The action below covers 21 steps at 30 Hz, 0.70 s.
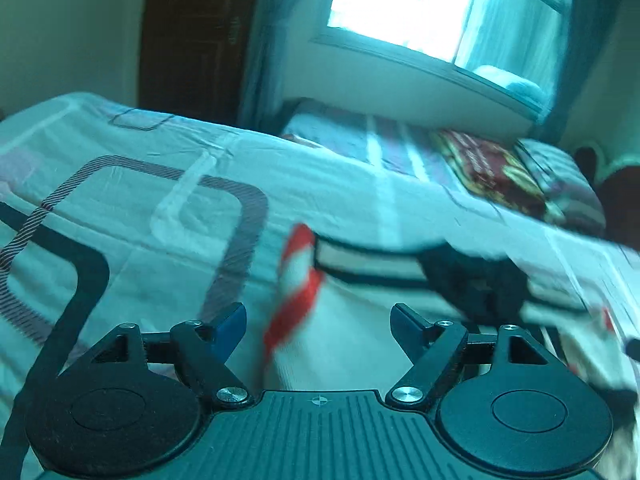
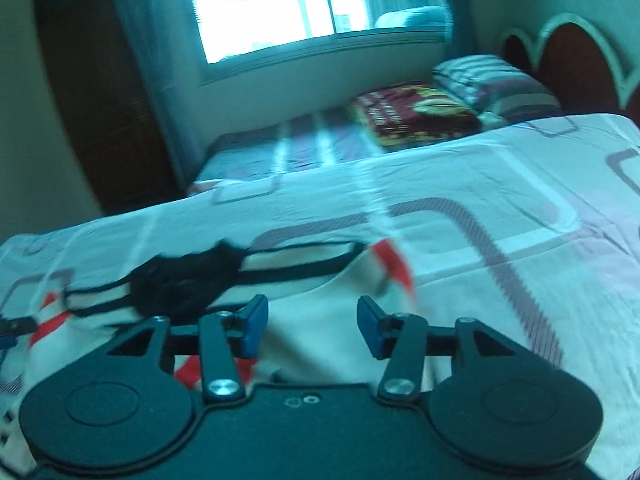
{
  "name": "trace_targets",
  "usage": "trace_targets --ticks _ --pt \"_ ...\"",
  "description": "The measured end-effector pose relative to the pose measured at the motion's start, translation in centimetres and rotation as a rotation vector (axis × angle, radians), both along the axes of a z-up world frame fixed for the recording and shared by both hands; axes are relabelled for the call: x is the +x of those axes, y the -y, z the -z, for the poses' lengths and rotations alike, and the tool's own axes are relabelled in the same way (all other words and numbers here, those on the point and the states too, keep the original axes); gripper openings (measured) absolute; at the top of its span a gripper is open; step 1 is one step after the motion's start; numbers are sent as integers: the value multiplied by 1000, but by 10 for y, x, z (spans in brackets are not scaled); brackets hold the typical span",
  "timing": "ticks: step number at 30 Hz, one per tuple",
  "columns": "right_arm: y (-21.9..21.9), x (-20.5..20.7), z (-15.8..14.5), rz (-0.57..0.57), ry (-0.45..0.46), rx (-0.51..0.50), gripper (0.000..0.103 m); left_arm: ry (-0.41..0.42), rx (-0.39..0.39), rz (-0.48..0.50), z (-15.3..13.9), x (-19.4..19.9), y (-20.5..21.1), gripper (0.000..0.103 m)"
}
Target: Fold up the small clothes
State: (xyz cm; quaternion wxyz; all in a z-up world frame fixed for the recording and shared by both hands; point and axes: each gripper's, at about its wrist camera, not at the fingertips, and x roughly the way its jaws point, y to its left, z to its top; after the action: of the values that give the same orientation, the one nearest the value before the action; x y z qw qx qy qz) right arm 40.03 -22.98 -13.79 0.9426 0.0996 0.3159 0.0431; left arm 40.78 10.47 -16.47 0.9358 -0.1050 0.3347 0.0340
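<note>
- On the patterned bedsheet [image 2: 480, 184] lies a small white garment [image 2: 320, 320] with red sleeve trim and a black collar; both views are blurred.
- Left gripper [image 1: 318, 320]: jaws wide apart, holding nothing; the garment sits between them, running toward two o'clock.
- Right gripper [image 2: 312, 320]: jaws wide apart, empty; the garment spreads toward ten o'clock.

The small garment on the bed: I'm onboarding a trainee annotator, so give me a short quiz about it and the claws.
1. True or false: the left claw is clamped on the garment.
2. What colour is the garment's sleeve trim? A) red B) green C) yellow
3. The garment lies on a patterned ____.

Key: 1 false, both the left and the right claw are open and empty; 2 A; 3 bedsheet.
</note>
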Motion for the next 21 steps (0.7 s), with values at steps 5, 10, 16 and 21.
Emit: trace_targets --ticks 5,10,16,21 --pt "-26 -21 19 -57 -63 -46 41 -73 33 50 24 -29 16 78" --pt "-25 -20 52 -66 -53 -172 37 -68 63 53 48 -31 15 87" --pt "-30 -30 38 -62 -66 -186 38 -80 109 48 35 -48 21 87" --pt "-20 -25 36 -49 -103 -102 39 -137 40 -10 33 -47 7 91"
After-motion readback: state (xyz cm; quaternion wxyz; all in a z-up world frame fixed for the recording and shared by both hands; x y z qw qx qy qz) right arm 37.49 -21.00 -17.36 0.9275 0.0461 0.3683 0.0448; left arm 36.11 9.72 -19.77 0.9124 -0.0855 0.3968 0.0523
